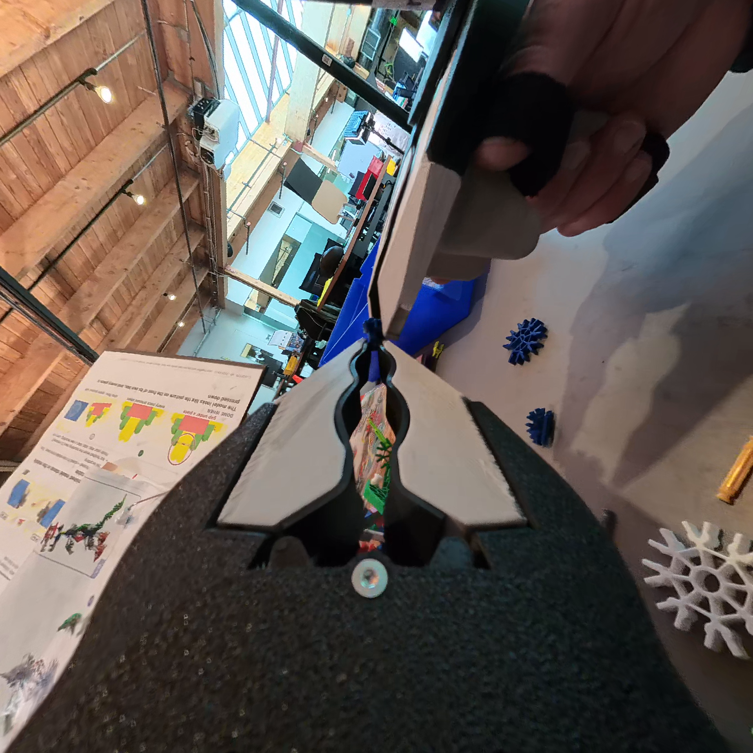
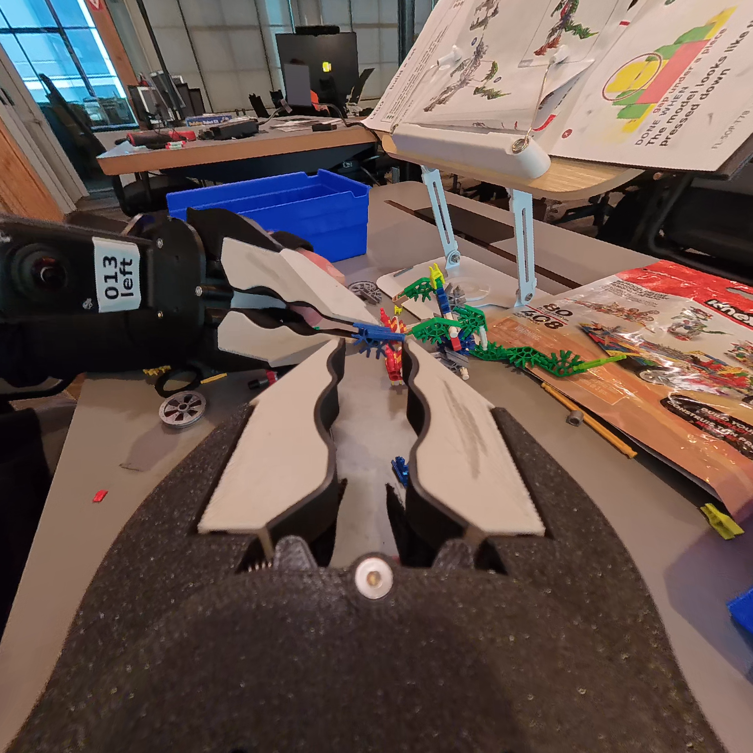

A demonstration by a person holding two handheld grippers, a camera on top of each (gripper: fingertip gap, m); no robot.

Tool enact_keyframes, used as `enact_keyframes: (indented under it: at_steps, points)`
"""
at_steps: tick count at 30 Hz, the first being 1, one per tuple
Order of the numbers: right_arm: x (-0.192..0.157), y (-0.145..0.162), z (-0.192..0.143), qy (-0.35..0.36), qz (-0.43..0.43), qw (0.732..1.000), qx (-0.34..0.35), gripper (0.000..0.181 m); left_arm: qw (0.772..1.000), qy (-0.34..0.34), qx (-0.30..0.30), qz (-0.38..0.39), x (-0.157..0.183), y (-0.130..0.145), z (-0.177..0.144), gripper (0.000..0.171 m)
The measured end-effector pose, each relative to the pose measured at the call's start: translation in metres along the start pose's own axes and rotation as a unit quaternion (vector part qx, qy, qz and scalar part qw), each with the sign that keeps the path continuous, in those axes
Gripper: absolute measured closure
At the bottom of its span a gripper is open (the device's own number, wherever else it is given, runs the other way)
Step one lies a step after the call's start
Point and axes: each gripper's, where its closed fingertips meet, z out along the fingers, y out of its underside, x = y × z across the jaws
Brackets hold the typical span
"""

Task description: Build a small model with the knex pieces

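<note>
My left gripper [image 1: 374, 346] is shut on a small blue connector piece [image 1: 371, 328] at its fingertips. In the right wrist view it [image 2: 360, 329] reaches in from the left, holding the blue piece [image 2: 377, 336] just above the table. My right gripper [image 2: 373, 344] is open, with one jaw on either side of the blue piece; I cannot tell if they touch it. In the left wrist view a hand holds it at the top, one finger [image 1: 411, 244] beside the piece. A green, blue, red and yellow rod-and-connector model [image 2: 444, 326] stands just beyond.
A toy packaging bag [image 2: 652, 366] lies right. A blue bin [image 2: 285, 203] and a stand with instruction sheets [image 2: 529, 81] are behind. A grey wheel [image 2: 182, 408], yellow rod [image 2: 586, 423], blue connectors [image 1: 525, 340] and white snowflake connector [image 1: 709, 582] lie loose on the grey table [image 2: 122, 468]. My left and right fingertips are right by each other.
</note>
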Motion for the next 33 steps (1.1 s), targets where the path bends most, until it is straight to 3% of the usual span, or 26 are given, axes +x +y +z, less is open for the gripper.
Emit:
enact_keyframes:
  at_steps: [11,23,28,33]
  points:
    - [0.002,-0.005,-0.003,0.001,0.006,1.0,0.014,0.157,0.998,-0.012,-0.013,0.055,0.003,0.0,0.001,0.171]
    - [0.001,-0.009,-0.005,0.008,-0.026,0.999,0.026,0.158,0.998,-0.022,-0.011,0.058,-0.001,-0.003,0.0,0.171]
    - [0.002,-0.011,-0.006,0.017,-0.045,0.998,0.031,0.158,1.0,-0.016,-0.003,0.01,-0.002,-0.004,0.001,0.171]
    - [0.002,-0.015,-0.009,0.033,-0.084,0.995,0.038,0.158,0.989,0.028,0.027,-0.14,-0.012,-0.007,-0.004,0.159]
